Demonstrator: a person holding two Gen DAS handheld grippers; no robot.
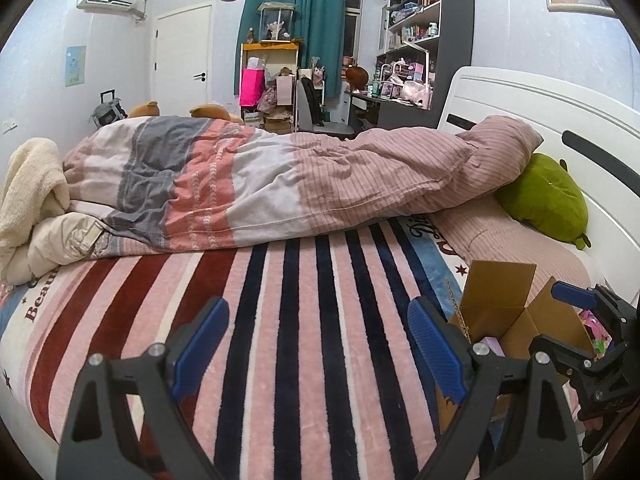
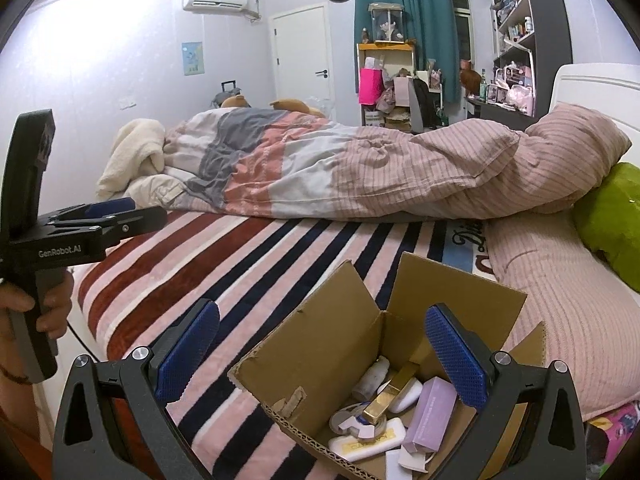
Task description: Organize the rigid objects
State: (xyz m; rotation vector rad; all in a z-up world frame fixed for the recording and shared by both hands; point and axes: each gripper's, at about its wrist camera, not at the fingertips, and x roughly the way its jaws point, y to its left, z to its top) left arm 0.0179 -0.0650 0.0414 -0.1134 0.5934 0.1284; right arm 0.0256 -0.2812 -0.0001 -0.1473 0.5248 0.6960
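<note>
Both sets of jaws stood spread wide with nothing between them. Left gripper [image 1: 318, 344] hovered over the striped blanket [image 1: 280, 320], blue pads apart, only bare bedding in the gap. Right gripper [image 2: 322, 354] hung above the open cardboard box [image 2: 320, 340], its right pad over the box mouth, its left pad over the blanket beside the box. Neither touched any item.

Progress, as a judgement: early or at a pause. All the small rigid items in view lay jumbled in the box, none laid out on the blanket, so the sorting looked not yet started, or the collecting was done and the arranging was left. Could not tell which from these views.

Box sat on the bed near the edge on the pillow side, flaps up, one flap torn along its lip. Inside, loosely piled:
- gold rectangular box [image 2: 394, 394], tilted, resting across other items
- lilac carton [image 2: 430, 416], leaning against the right wall
- white flat case with yellow label [image 2: 366, 442], low at the front
- small white bottle [image 2: 372, 376], lying toward the back
- white rounded object [image 2: 408, 396], partly under the gold box
- a roundish grey-white piece beneath, too hidden to name

In the left wrist view the box showed only flaps and a corner of the lilac carton; the rest was hidden by the gripper. Rumpled duvet [image 1: 280, 176] and green plush cushion [image 1: 544, 196] took up the far side of the bed, well apart from the box.
</note>
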